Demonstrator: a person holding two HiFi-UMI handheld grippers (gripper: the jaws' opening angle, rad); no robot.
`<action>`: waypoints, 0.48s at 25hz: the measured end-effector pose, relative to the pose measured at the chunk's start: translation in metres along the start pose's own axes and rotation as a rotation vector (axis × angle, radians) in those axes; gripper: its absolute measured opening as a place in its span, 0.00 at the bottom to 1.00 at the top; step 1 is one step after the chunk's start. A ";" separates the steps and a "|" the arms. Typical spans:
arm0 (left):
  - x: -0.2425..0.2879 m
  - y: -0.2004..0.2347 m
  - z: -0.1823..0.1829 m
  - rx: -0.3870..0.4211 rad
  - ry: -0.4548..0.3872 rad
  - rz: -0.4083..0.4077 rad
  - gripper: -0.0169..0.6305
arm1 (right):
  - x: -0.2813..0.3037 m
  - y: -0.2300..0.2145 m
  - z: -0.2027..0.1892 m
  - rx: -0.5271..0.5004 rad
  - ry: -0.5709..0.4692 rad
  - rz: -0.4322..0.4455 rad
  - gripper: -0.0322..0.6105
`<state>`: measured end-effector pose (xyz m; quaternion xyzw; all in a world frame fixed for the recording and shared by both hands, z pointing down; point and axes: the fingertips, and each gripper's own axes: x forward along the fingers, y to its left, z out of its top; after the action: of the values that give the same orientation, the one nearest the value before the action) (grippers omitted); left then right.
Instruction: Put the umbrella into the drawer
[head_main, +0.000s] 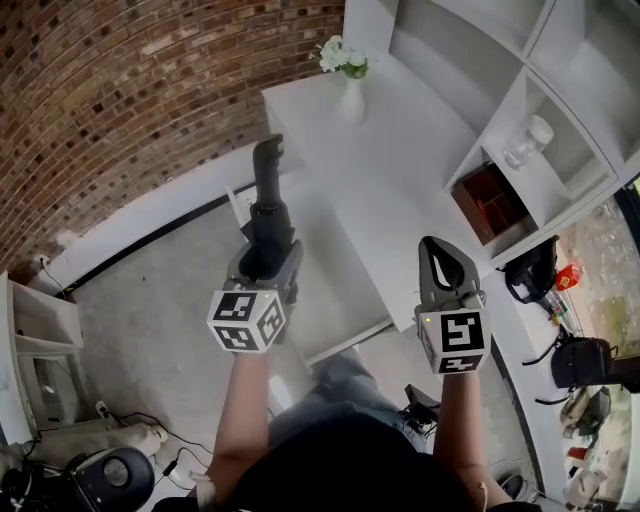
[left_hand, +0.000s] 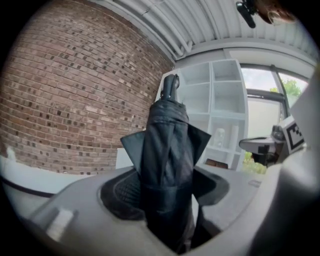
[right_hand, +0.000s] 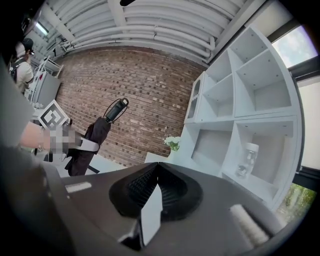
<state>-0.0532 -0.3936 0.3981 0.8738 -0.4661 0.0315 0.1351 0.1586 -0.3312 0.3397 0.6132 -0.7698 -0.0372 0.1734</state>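
In front of the person, toward 11 o'clock in the head view, the left gripper (head_main: 268, 258) is clamping a folded black umbrella (head_main: 268, 205). Both jaws are pressing on the bundled fabric from either side. The umbrella is pointing away toward 12 o'clock with its handle (head_main: 268, 152) at the far end. It is being held in the air, showing against the left edge of the white table (head_main: 400, 190) and resting on nothing. At 3 o'clock from the left gripper, the right gripper (head_main: 434, 246) is hovering above the table's near corner. Its jaws are meeting at the tips, with nothing between them. At 1 o'clock from the umbrella's handle, a white vase (head_main: 351, 102) of pale flowers (head_main: 343, 55) is standing on the far end of the table. At 2 o'clock from the right gripper, a white shelf unit (head_main: 575, 150) is running along the table's right side. A brick wall (head_main: 130, 90) is filling the view from 9 to 12 o'clock.
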 end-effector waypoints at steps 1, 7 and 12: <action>0.008 0.003 -0.006 -0.010 0.017 0.006 0.42 | 0.007 -0.003 -0.002 -0.001 0.004 0.006 0.05; 0.052 0.017 -0.056 -0.080 0.139 0.056 0.42 | 0.041 -0.020 -0.023 0.001 0.044 0.043 0.05; 0.085 0.022 -0.097 -0.161 0.229 0.084 0.42 | 0.071 -0.034 -0.043 0.009 0.077 0.078 0.05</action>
<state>-0.0162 -0.4478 0.5114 0.8304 -0.4850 0.0991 0.2556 0.1898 -0.4007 0.3863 0.5845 -0.7860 -0.0033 0.2016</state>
